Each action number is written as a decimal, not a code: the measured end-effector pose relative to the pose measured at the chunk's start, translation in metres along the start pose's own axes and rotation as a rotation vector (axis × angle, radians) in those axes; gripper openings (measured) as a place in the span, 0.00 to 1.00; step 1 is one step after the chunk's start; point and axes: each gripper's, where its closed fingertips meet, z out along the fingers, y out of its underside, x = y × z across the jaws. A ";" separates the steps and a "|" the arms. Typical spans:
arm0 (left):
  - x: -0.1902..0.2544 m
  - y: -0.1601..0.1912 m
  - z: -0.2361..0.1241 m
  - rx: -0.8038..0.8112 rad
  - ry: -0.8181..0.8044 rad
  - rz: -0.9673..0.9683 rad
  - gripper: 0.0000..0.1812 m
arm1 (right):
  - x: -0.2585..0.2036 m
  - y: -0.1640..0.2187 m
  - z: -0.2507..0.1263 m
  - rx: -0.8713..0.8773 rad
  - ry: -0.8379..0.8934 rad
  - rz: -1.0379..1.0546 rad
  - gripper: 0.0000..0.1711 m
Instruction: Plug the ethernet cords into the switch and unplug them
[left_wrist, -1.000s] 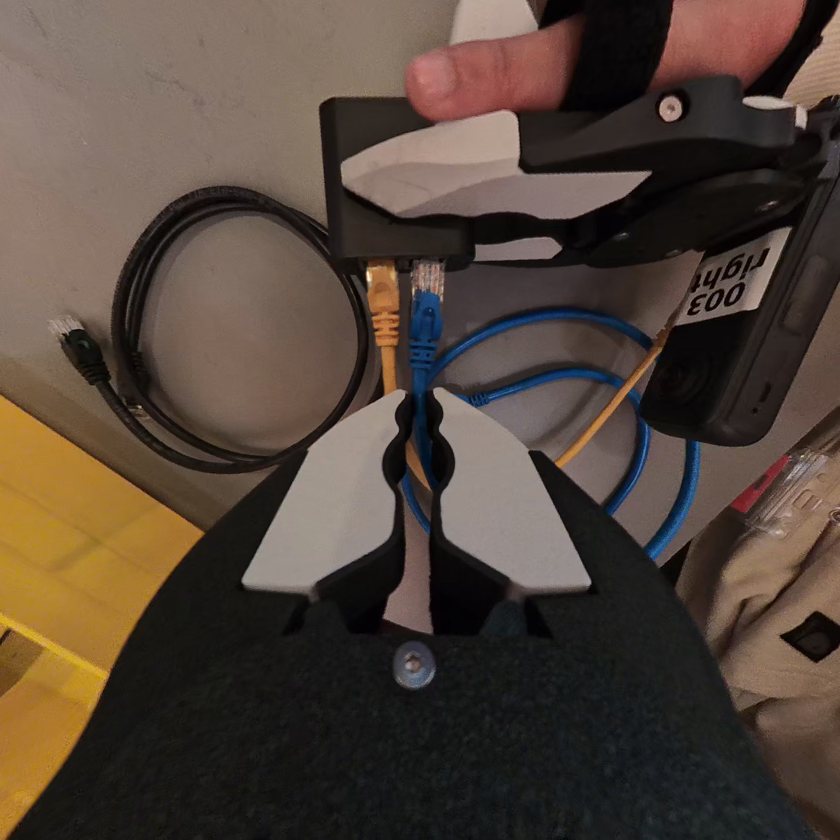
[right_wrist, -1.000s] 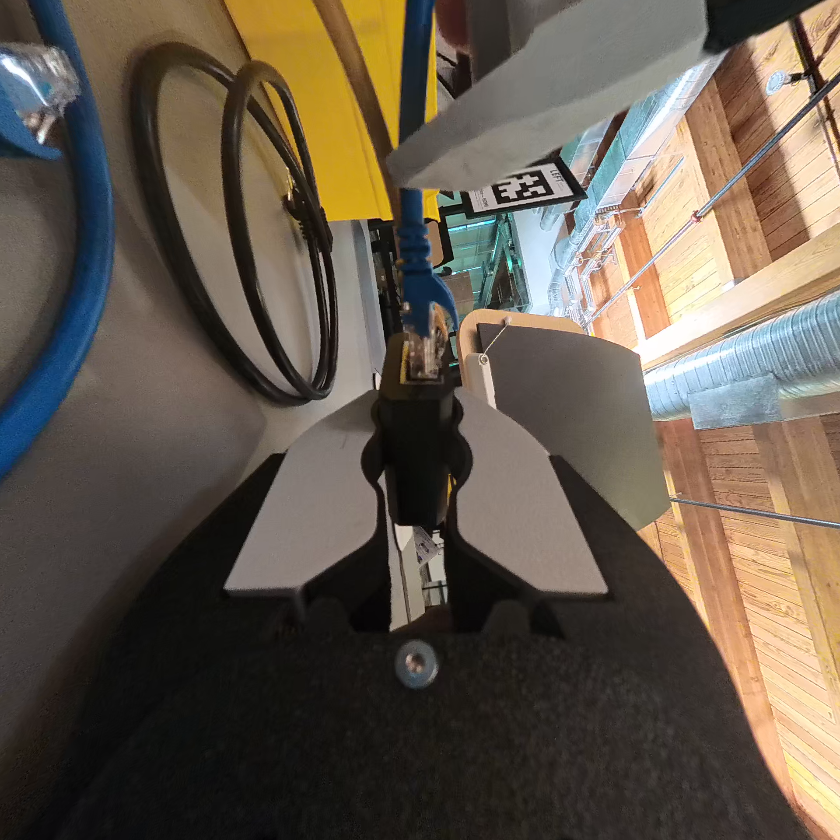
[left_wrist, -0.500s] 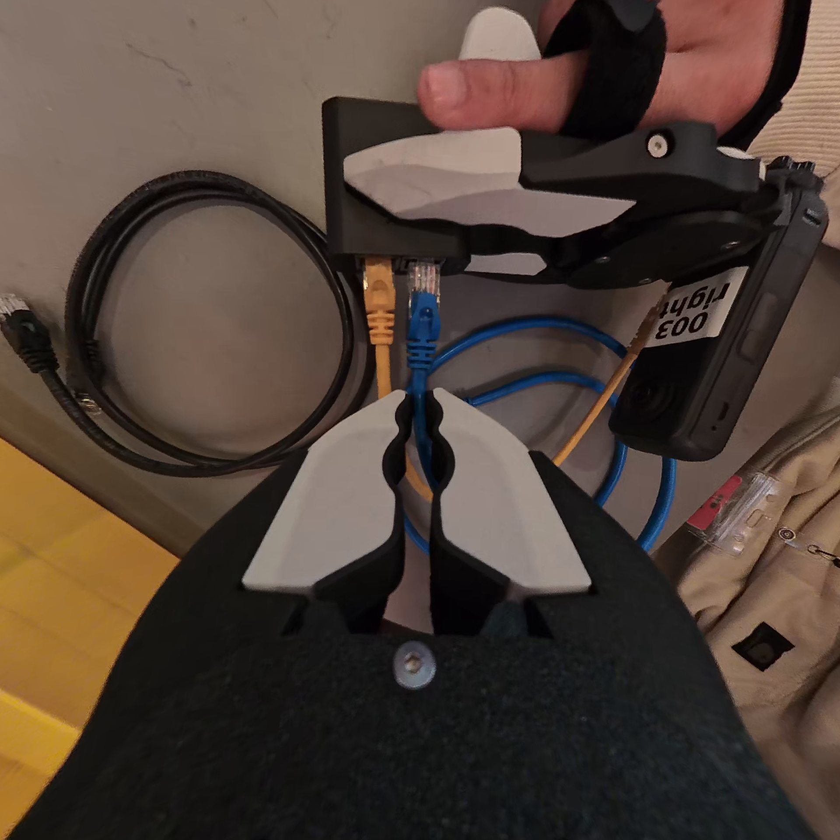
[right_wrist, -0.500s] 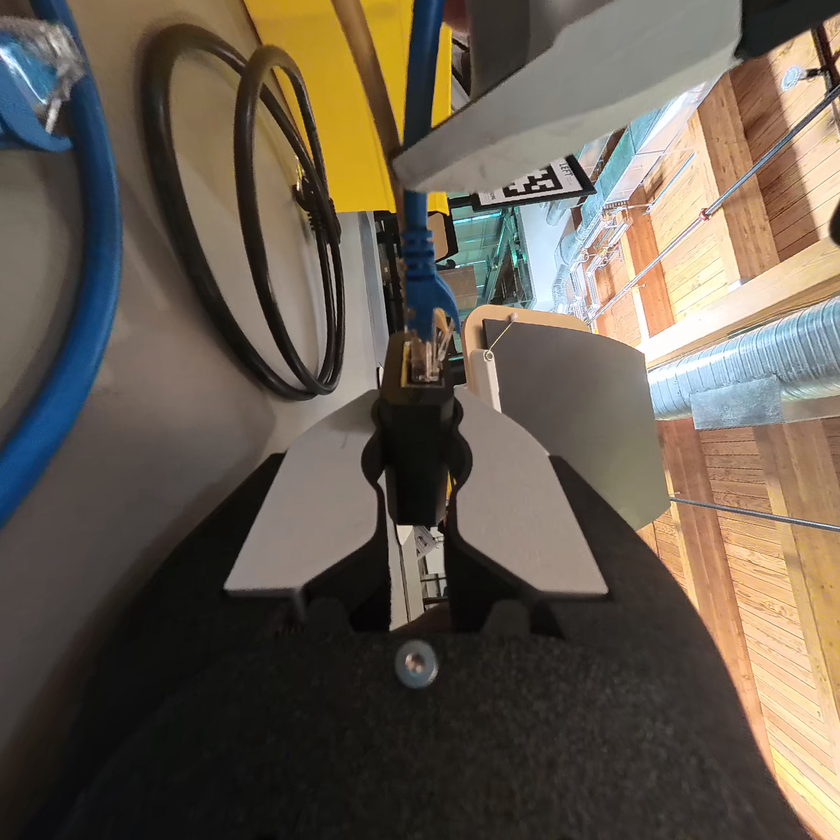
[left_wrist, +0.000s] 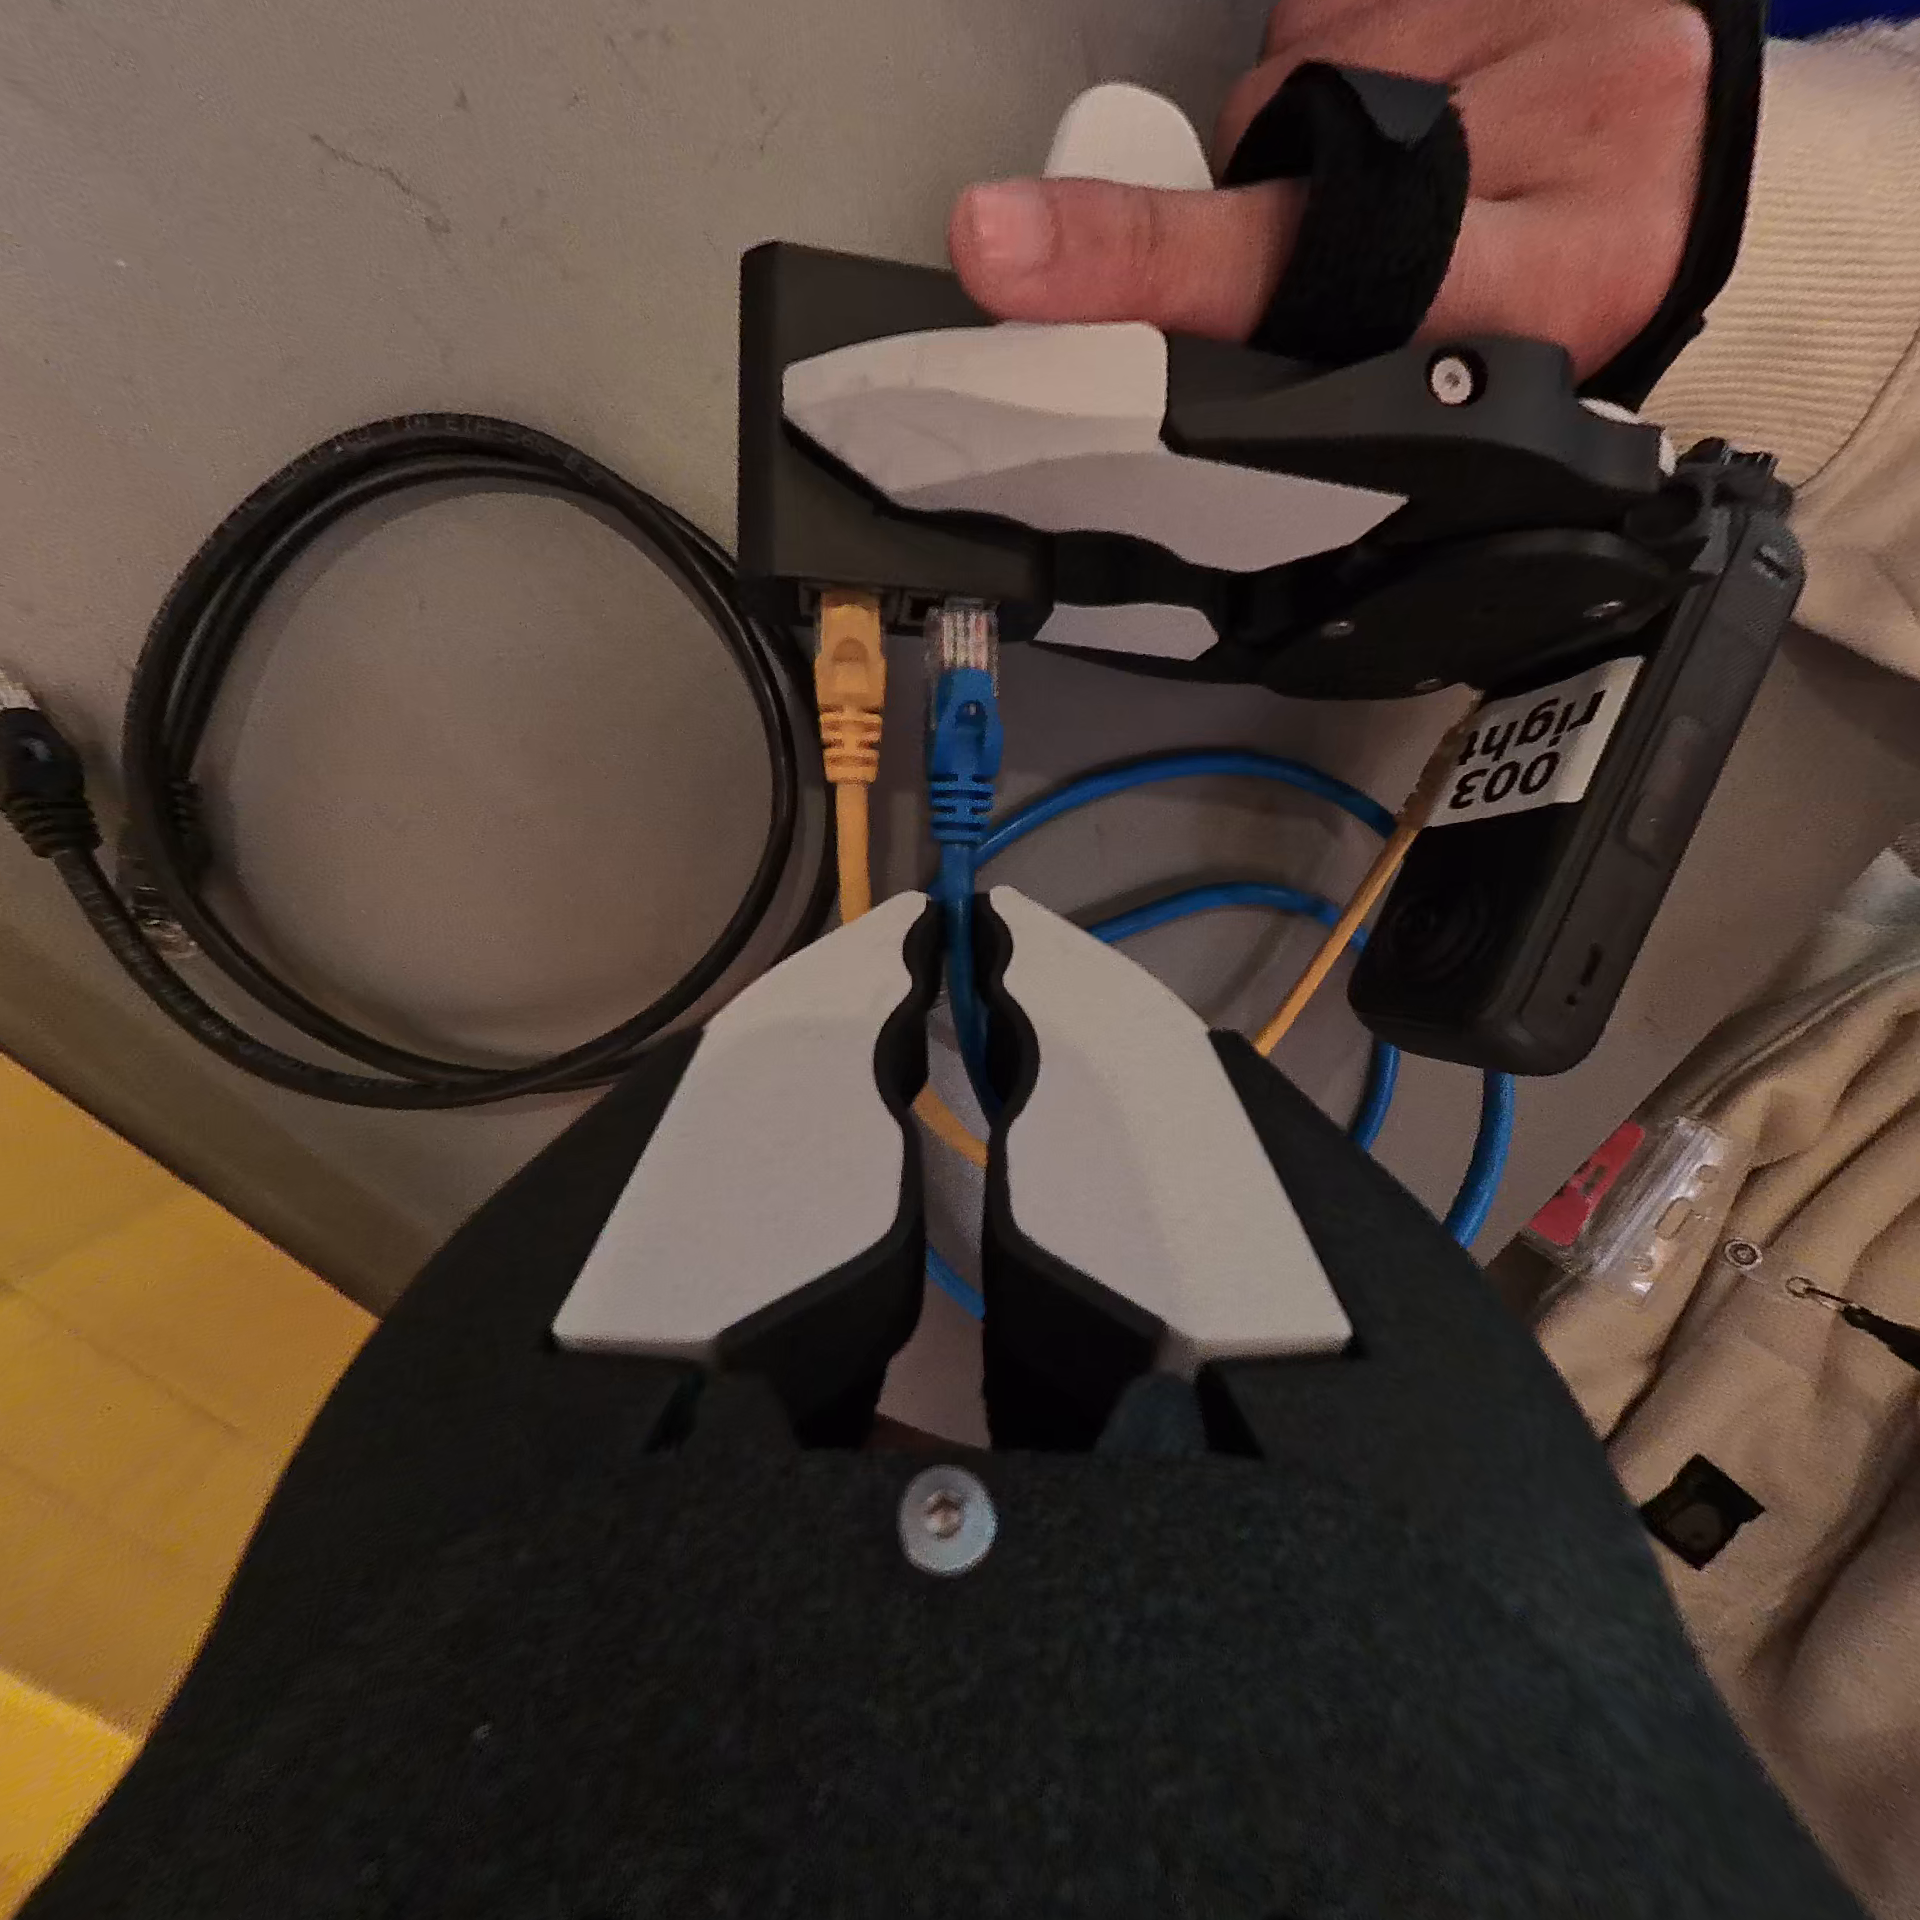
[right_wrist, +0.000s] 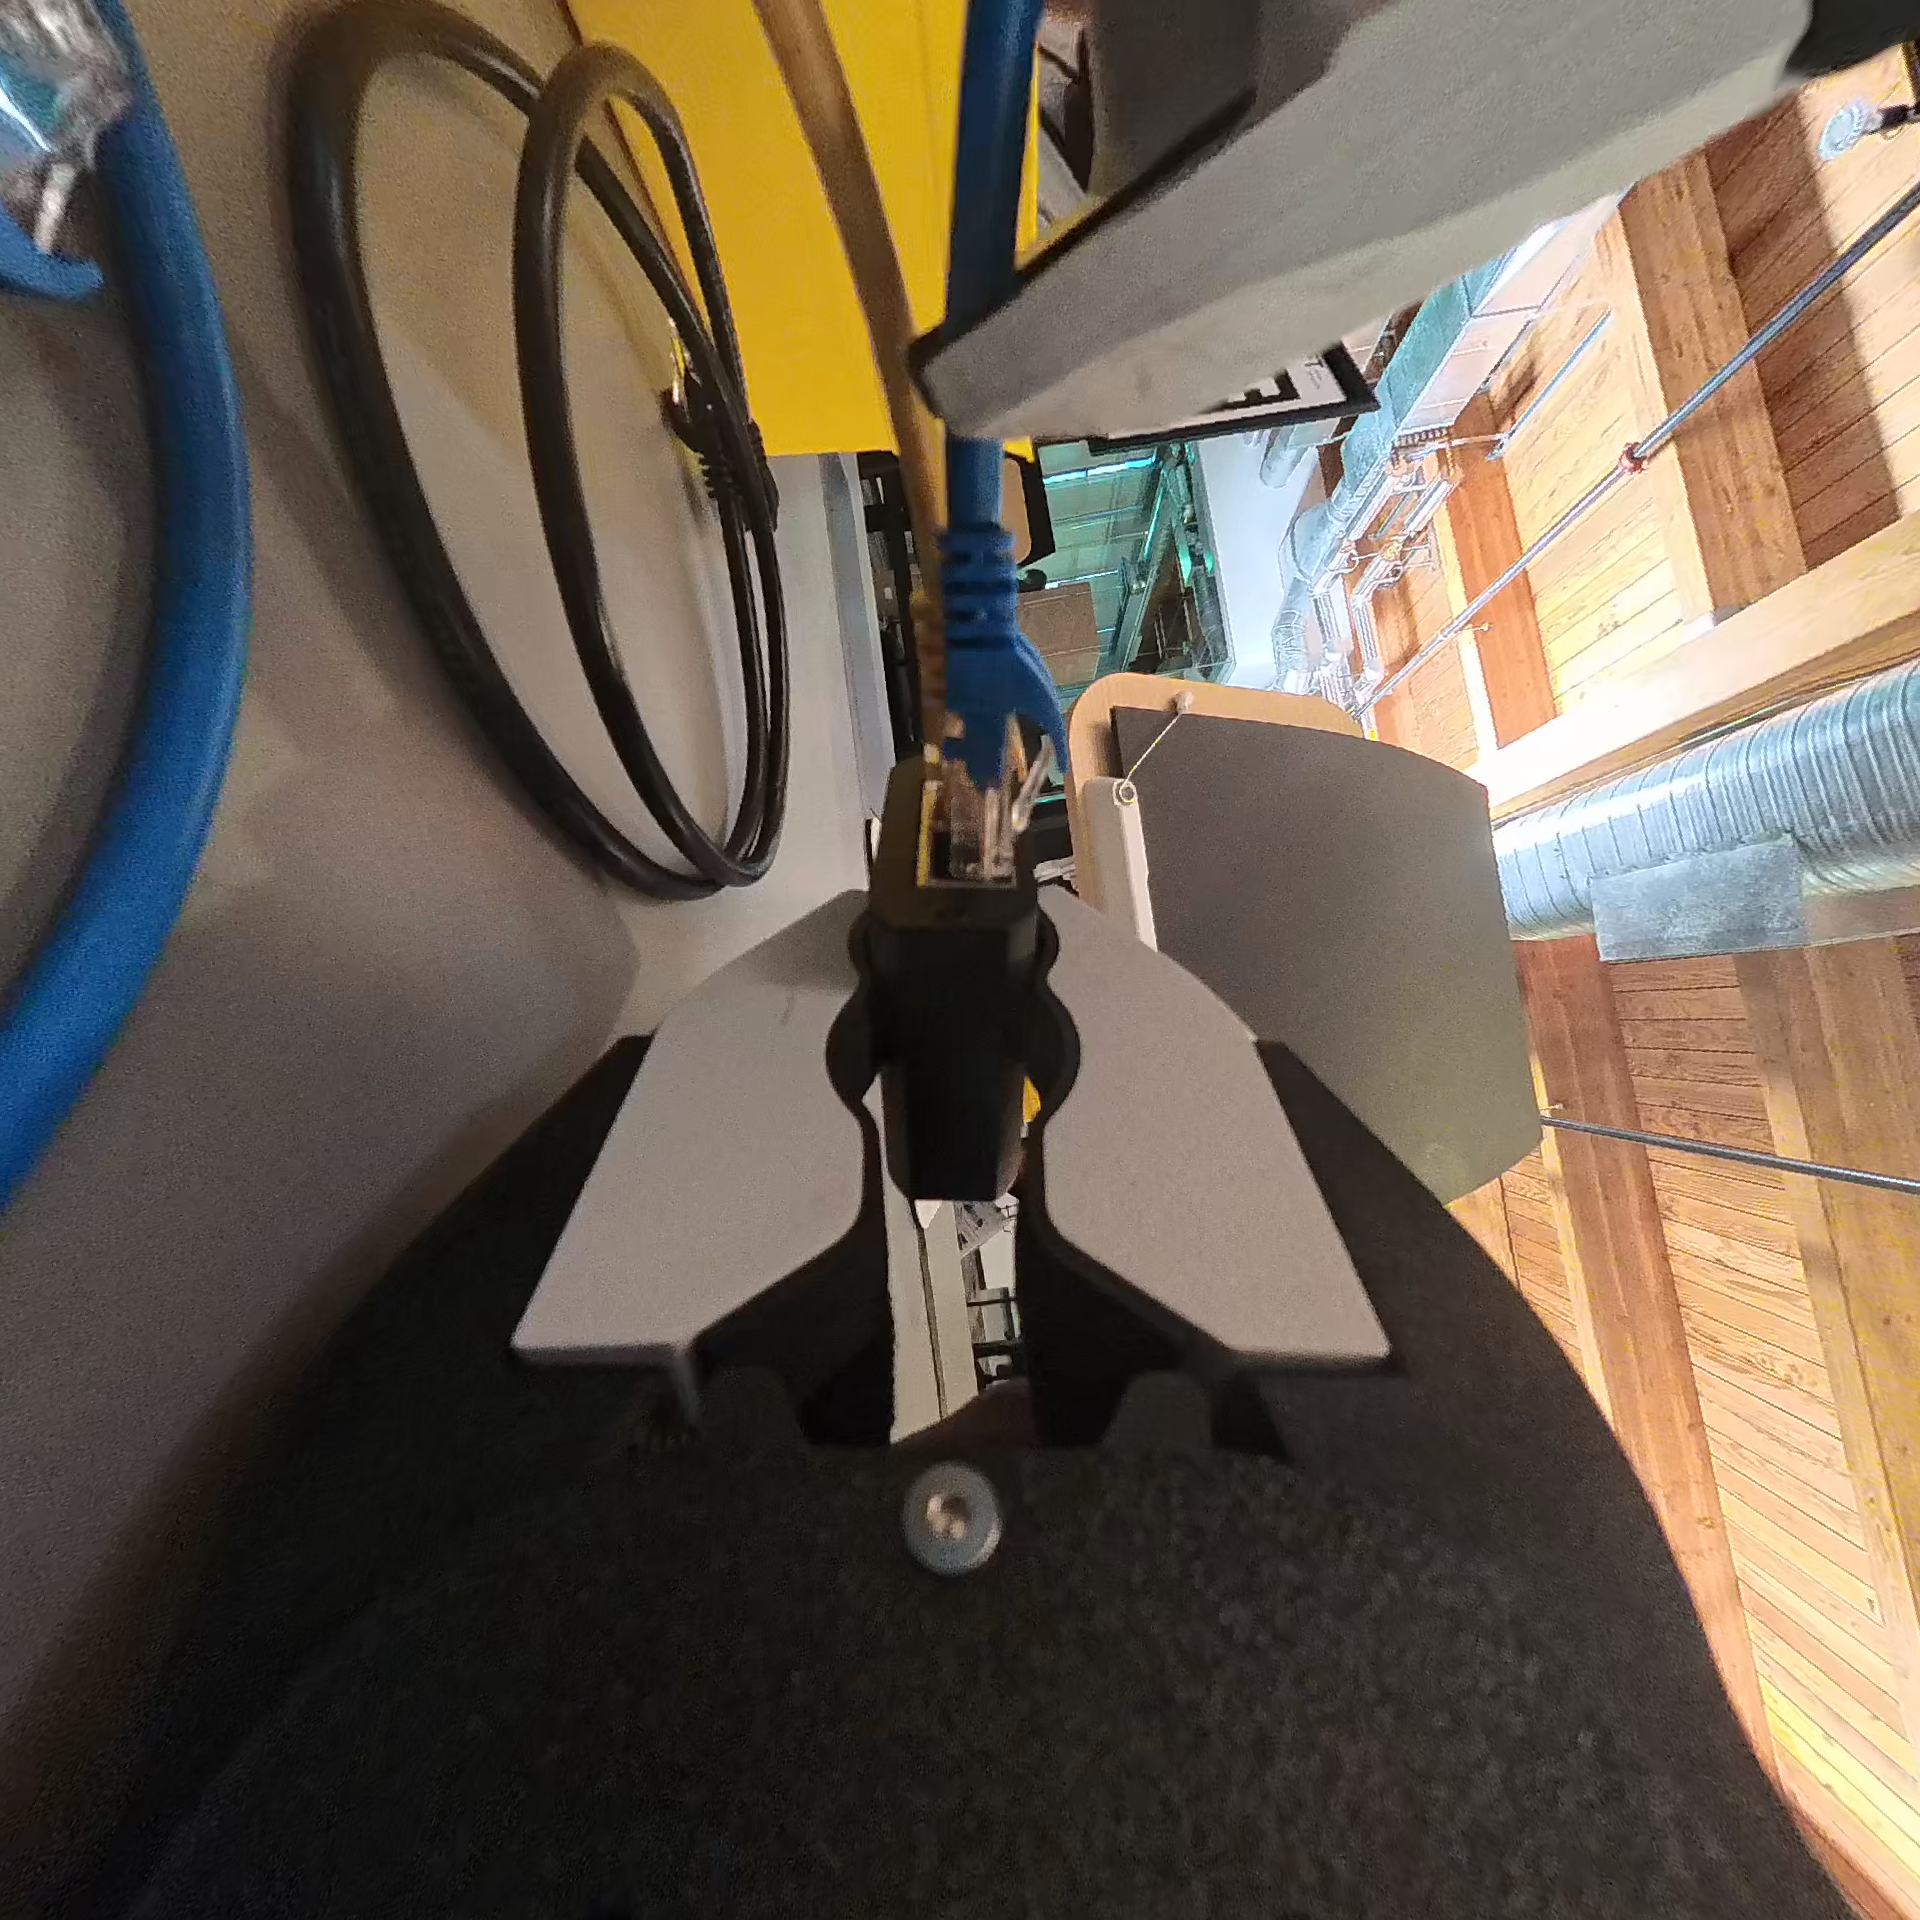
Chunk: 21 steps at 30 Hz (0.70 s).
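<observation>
The small black box-shaped plastic network switch (left_wrist: 831, 436) is clamped flat between the closed grey fingers of the right gripper (right_wrist: 951, 935), held above the pale grey surface (left_wrist: 468, 208) with its port row facing the left gripper (left_wrist: 956, 904). The thin blue ethernet cord (left_wrist: 961, 790) is pinched just behind its ribbed boot by the left gripper's fingers, which are closed on the cable itself. Its clear plug tip is seen at the mouth of the second port, beside the yellow ethernet cord (left_wrist: 850, 707), whose plug appears seated in the neighbouring port; whether the blue plug is partly inserted or just outside cannot be told. The step in hand is judged to be seating the blue plug. It would be done well if the plug is kept square to the port, with the latch tab on the matching side, and pushed straight along the cable axis while the switch is braced firmly. Because the grip lies on flexible cable, buckling is a risk. A coiled black ethernet cord (left_wrist: 447, 779) lies unplugged on the surface, well to one side.
</observation>
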 end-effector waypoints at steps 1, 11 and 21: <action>0.000 0.000 0.000 0.005 0.010 -0.007 0.03 | 0.000 0.000 0.000 0.000 -0.001 0.002 0.14; -0.005 -0.001 0.001 0.043 0.011 -0.068 0.03 | -0.001 0.001 0.001 -0.006 -0.006 0.005 0.14; -0.005 -0.004 0.005 0.083 -0.033 -0.060 0.03 | -0.001 0.005 0.002 -0.025 -0.012 0.016 0.14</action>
